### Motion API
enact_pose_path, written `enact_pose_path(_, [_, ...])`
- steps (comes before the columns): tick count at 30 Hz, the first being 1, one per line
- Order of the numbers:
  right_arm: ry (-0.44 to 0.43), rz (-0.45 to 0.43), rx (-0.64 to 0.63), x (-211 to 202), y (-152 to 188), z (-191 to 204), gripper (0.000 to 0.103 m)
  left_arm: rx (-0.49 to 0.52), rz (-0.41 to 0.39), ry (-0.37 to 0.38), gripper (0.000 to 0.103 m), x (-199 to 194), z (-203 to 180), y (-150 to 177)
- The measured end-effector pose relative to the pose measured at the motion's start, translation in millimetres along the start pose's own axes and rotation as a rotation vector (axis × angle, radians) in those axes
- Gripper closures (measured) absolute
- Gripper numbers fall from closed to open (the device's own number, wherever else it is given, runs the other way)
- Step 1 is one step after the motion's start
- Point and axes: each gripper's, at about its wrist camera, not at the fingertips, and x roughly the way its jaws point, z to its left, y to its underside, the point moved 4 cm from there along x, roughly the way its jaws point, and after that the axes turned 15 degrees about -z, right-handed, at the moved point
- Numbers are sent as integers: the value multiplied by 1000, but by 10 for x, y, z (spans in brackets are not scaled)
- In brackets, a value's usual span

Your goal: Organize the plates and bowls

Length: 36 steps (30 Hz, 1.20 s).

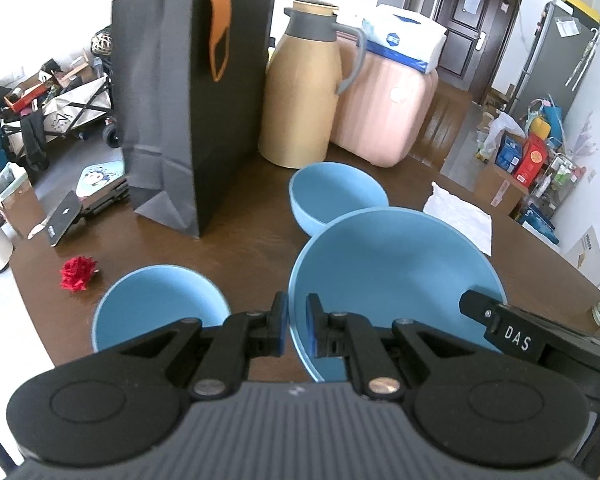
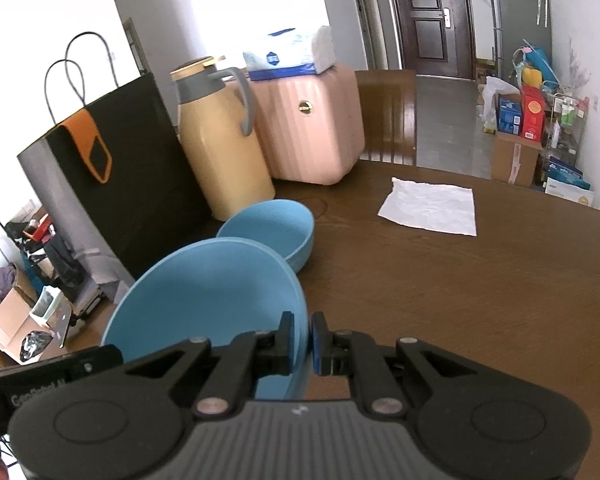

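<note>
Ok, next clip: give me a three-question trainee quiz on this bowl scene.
1. How many blue bowls show in the left wrist view?
2. True or false: both grippers pinch the big bowl's rim.
3. What lies flat right of the bowls: A a napkin, B a plate, C a spoon?

Key: 1. Three: big bowl, far bowl, near bowl. 2. True: left gripper, right gripper. 3. A, napkin.

Left gripper and right gripper, jaws clamped, angled downward.

Matt blue bowls, glossy dark wood table, crinkled white paper sheet, matt black paper bag
</note>
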Motion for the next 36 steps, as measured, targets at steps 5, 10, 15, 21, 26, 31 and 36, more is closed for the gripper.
enact_pose_path(5, [-17,8,-7,-10,69,168,94,-12,-7,-16,93,-63,175,-3])
enact_pose_path(10, [-32,12,-23,5,125,355,94,-28,-11,-21,93,-105,375,-8])
enact_pose_path(15, [-49,21,-43,56,175,575,94,-52,-19,-33,93,-128,593,-28])
enact_pose_path(21, [-84,39,-67,125,268,861,94,-79,-30,-50,93,-155,898,-59])
enact_pose_path(26, [-101,50,-98,198,355,1116,94,-107,-28,-70,93,-122,1161,-35])
enact_pose_path(31, [-112,64,-122,284,440,1344,94,-126,-21,-86,93,-88,1403,-2])
enact_pose_path(36, [-121,79,-128,362,525,1498,94,-137,-20,-92,93,-49,1601,39])
